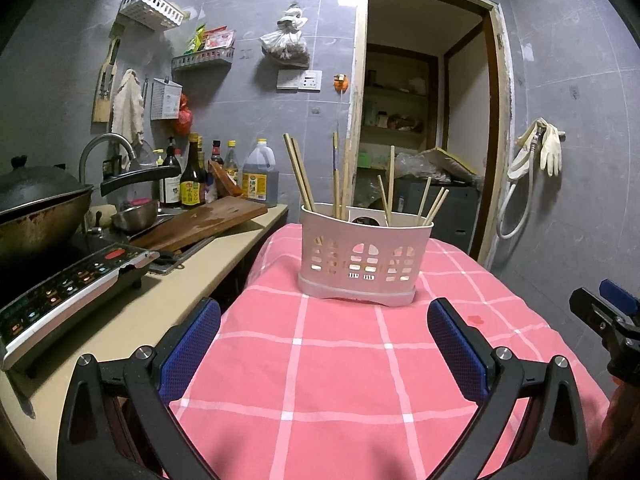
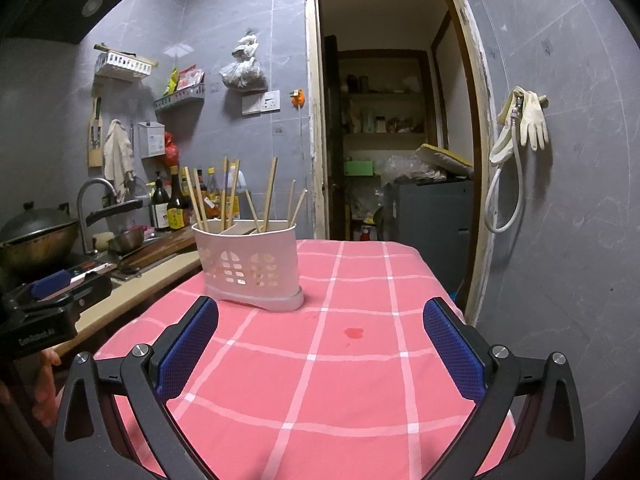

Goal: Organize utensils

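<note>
A white perforated utensil holder (image 1: 362,258) (image 2: 250,264) stands upright on the pink checked tablecloth (image 1: 340,380) (image 2: 340,360). Several wooden chopsticks (image 1: 300,174) (image 2: 270,188) stick up out of it at different angles. My left gripper (image 1: 324,320) hovers open in front of the holder, its blue pads apart and nothing between them. My right gripper (image 2: 320,322) is also open and empty, just right of the holder and nearer to me. In the left wrist view the right gripper (image 1: 604,316) shows at the right edge; in the right wrist view the left gripper (image 2: 52,292) shows at the left edge.
A beige counter (image 1: 132,320) lies left of the table with an induction cooker (image 1: 68,296), a wok (image 1: 40,216), a wooden cutting board (image 1: 208,220) and sauce bottles (image 1: 192,180). An open doorway (image 2: 396,140) lies behind. A small red stain (image 2: 354,333) marks the cloth.
</note>
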A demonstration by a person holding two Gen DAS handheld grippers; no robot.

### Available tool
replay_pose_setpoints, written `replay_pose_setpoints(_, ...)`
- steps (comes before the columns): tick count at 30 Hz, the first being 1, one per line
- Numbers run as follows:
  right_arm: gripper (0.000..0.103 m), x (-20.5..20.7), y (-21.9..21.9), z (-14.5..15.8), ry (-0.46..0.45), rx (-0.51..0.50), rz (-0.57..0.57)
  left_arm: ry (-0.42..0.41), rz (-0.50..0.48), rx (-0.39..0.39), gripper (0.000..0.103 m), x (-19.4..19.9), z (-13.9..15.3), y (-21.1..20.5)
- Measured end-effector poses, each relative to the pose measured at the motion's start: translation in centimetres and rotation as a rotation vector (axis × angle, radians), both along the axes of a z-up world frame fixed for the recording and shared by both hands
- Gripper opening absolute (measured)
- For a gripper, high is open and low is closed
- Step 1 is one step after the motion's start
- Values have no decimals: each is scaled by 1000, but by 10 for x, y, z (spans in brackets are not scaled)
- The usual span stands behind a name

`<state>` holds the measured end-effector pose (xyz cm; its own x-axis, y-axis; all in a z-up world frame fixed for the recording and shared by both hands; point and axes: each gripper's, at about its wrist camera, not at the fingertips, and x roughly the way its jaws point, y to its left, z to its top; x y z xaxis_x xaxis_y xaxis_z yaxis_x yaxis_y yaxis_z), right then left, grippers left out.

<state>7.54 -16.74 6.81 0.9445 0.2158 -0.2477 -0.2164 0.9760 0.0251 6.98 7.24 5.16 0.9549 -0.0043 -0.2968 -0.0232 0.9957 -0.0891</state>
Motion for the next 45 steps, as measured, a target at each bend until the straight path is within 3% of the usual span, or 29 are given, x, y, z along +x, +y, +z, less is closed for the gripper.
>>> replay_pose_setpoints(45, 103, 0, 1, -4, 9, 11, -1, 2, 4, -10, 101, -4, -2, 5)
